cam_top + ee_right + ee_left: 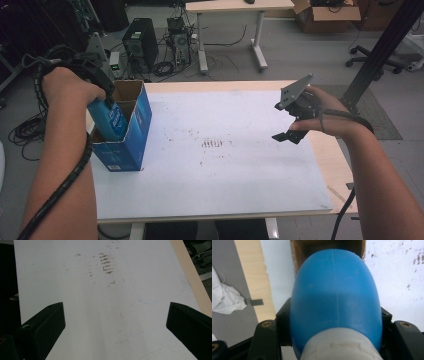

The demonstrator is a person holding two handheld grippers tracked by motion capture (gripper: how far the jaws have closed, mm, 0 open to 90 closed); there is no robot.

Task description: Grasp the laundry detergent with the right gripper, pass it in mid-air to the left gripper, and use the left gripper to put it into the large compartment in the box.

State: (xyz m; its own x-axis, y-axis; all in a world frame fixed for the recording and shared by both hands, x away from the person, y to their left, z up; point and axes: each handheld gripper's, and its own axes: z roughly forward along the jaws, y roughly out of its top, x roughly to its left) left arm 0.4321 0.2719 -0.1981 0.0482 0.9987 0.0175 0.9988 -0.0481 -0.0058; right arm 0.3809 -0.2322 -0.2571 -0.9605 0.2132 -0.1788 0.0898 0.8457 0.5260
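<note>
While gripper-clamped (334, 340), smooth rounded blue bottle (334, 297)

Lab or office: computer towers (140, 44), tangled cables (170, 65), office chair (372, 59).

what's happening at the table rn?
A person is putting a blue bottle into an open blue carton at the table's left edge. The left gripper is clamped on the bottle, its lower end inside the carton. The right gripper hangs open over the white sheet, holding nothing.
</note>
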